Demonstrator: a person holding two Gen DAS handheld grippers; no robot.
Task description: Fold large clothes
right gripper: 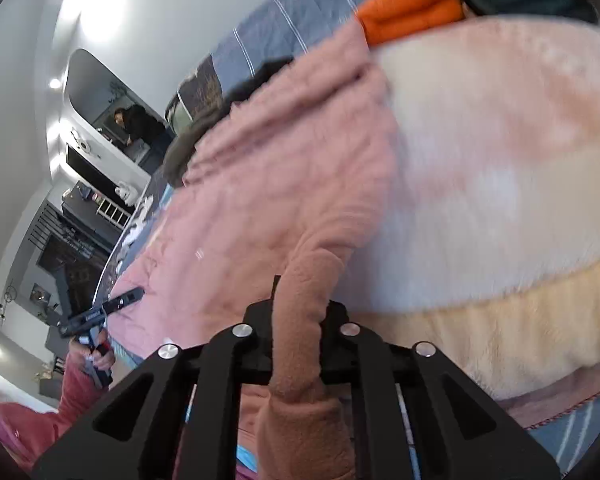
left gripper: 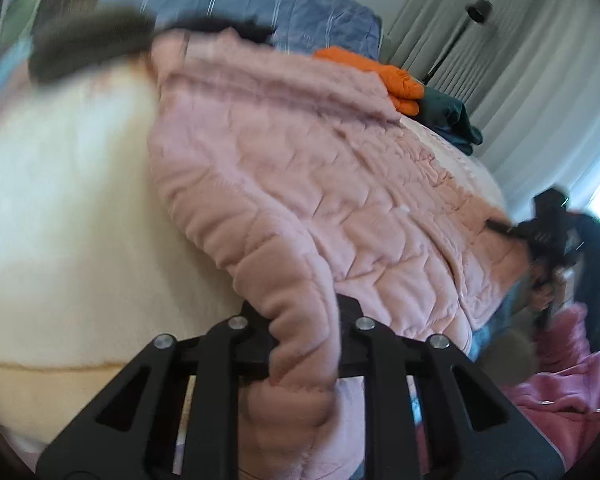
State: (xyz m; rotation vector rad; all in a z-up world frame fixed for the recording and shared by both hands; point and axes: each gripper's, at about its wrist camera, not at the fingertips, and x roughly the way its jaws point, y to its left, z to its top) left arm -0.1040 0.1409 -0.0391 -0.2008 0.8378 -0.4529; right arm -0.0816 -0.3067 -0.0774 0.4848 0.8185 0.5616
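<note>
A large pink fleece jacket point(left gripper: 300, 168) with a dark furry hood point(left gripper: 88, 44) lies spread on a bed. My left gripper point(left gripper: 300, 316) is shut on a fold of the jacket's edge, which bunches between its fingers. My right gripper point(right gripper: 298, 316) is shut on another fold of the same pink jacket point(right gripper: 268, 184). In the left wrist view the right gripper point(left gripper: 500, 226) shows at the jacket's far right edge. In the right wrist view the left gripper point(right gripper: 134, 294) shows at the jacket's left edge.
A cream and pale pink fluffy blanket point(left gripper: 60, 208) covers the bed under the jacket. Folded orange point(left gripper: 376, 72) and dark teal point(left gripper: 452, 116) clothes lie near a blue striped pillow point(left gripper: 268, 4). Grey curtains point(left gripper: 520, 60) and a floor lamp stand behind. Shelves point(right gripper: 84, 200) line the wall.
</note>
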